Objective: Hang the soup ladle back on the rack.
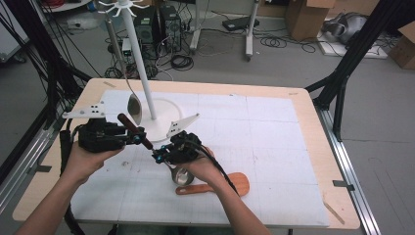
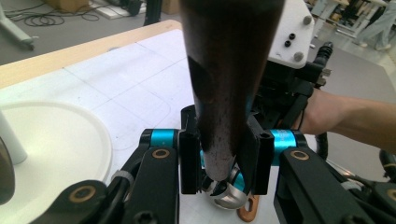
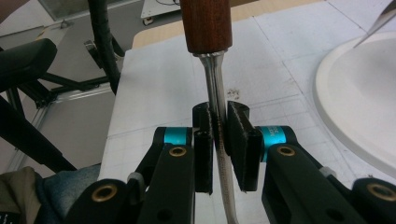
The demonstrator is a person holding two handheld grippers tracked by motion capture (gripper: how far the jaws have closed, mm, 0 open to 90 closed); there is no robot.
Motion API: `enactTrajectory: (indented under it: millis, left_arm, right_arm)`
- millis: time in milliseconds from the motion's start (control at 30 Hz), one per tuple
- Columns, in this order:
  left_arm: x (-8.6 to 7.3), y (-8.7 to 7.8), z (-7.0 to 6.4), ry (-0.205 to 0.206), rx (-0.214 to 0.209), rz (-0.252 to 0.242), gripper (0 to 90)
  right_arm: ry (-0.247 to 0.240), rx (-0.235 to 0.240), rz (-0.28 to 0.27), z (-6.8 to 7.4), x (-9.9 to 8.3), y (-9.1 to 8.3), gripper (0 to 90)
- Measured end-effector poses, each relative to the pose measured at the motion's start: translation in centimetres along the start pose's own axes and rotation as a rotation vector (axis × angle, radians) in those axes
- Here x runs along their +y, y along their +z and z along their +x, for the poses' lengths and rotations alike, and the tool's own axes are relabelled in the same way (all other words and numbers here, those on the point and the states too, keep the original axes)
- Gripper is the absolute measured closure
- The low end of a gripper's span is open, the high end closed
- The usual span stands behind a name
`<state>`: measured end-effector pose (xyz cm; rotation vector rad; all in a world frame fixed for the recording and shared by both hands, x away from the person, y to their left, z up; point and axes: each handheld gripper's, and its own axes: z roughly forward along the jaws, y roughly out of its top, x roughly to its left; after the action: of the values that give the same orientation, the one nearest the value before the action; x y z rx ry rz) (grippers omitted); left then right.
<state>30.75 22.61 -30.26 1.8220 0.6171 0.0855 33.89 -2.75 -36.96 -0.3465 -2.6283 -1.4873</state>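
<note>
Here, left tongs clamped on ladle handle, right tongs clamped on its shaft (bowl half hidden).

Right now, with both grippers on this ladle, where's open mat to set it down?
The widest bare stretch of the white mat lies right of the stand base, out to the mat's right edge and beyond the wooden spatula. The near-left corner is free too. It is crowded where the left gripper and right gripper hold the ladle, beside the hanging spoon.
</note>
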Motion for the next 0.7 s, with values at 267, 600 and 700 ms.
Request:
enactTrajectory:
  millis: [267,600,700]
  left_arm:
    - [0.9,0.1,-0.4,0.030,-0.008,0.020,72.8]
    - [1.1,1.1,-0.9,0.029,0.087,0.033,64.6]
    - [1.2,1.3,-1.1,0.018,0.114,0.022,63.3]
  right_arm:
    - [-0.016,0.013,-0.020,-0.1,0.1,-0.2,81.0]
    - [-0.032,-0.067,-0.056,0.9,0.7,-0.1,84.4]
    - [-0.026,-0.100,-0.068,1.0,0.9,-0.3,84.4]
